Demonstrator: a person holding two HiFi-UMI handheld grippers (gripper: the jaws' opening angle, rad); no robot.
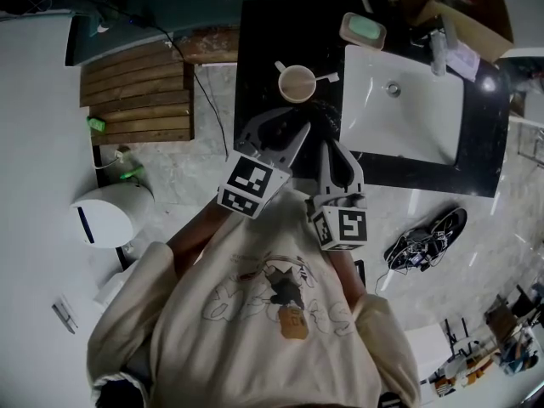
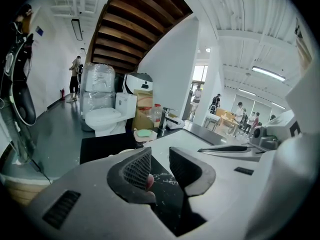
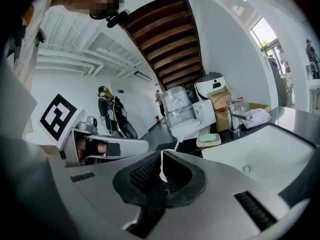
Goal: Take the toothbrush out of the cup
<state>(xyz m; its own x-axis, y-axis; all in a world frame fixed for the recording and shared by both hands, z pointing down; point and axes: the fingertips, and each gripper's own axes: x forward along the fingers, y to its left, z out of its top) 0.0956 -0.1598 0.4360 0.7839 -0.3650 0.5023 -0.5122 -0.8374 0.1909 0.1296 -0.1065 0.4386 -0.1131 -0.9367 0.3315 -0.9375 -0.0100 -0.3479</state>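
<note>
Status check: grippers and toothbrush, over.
Left gripper open, empty; right gripper shut. White toothbrush in the round beige cup, untouched. Nothing in the way.

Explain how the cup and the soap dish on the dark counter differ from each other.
The cup is round; the soap dish is an oblong with rounded corners. The cup holds a white toothbrush; the soap dish holds a green bar of soap. The cup stands nearer the person, the soap dish farther back. Both sit on the dark counter beside the white sink.

Head view: overhead, steeply down. Gripper views: low, near-level, facing sink (image 1: 425, 121); all share soap dish (image 1: 363, 30).
</note>
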